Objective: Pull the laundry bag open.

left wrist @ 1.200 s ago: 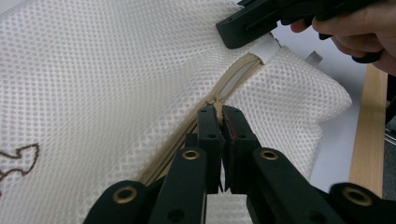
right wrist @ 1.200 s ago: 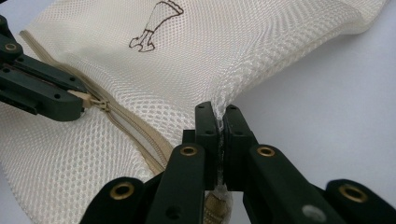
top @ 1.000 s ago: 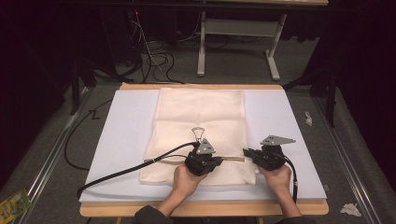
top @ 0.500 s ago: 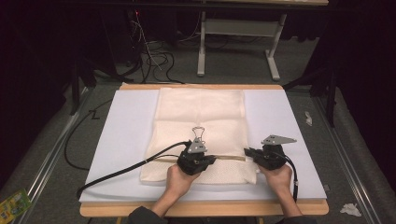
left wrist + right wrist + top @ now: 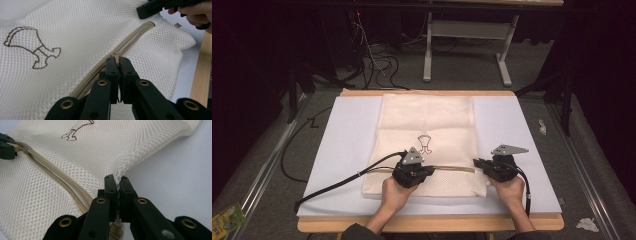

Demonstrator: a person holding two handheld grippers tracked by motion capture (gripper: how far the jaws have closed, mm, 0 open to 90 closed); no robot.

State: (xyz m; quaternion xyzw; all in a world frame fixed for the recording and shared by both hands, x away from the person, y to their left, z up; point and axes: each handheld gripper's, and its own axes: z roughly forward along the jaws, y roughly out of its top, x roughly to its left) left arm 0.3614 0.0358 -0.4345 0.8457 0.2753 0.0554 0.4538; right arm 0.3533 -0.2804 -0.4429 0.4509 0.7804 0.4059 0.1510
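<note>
A cream mesh laundry bag [image 5: 427, 120] lies flat on the white board, with a brown outline emblem [image 5: 424, 143] on it. A beige zipper [image 5: 452, 168] runs across its near part. My left gripper [image 5: 431, 170] is shut on the zipper pull [image 5: 115, 59], jaws pointing along the zipper toward the other hand. My right gripper [image 5: 477, 163] is shut on a pinch of mesh at the bag's right edge [image 5: 119, 171], by the zipper's end. In the left gripper view the right gripper [image 5: 150, 8] sits at the zipper's far end; in the right gripper view the left gripper [image 5: 6, 146] holds the pull.
The white board [image 5: 347, 140] rests on a wooden table whose front edge [image 5: 427, 224] is near the person's forearms. A black cable [image 5: 337, 185] trails left from the left gripper. Beyond the table stand a desk frame [image 5: 467, 45] and floor cables [image 5: 377, 62].
My left gripper has slid to the left along the zipper with the pull in its jaws, widening the gap to the right gripper. The right gripper has stayed put.
</note>
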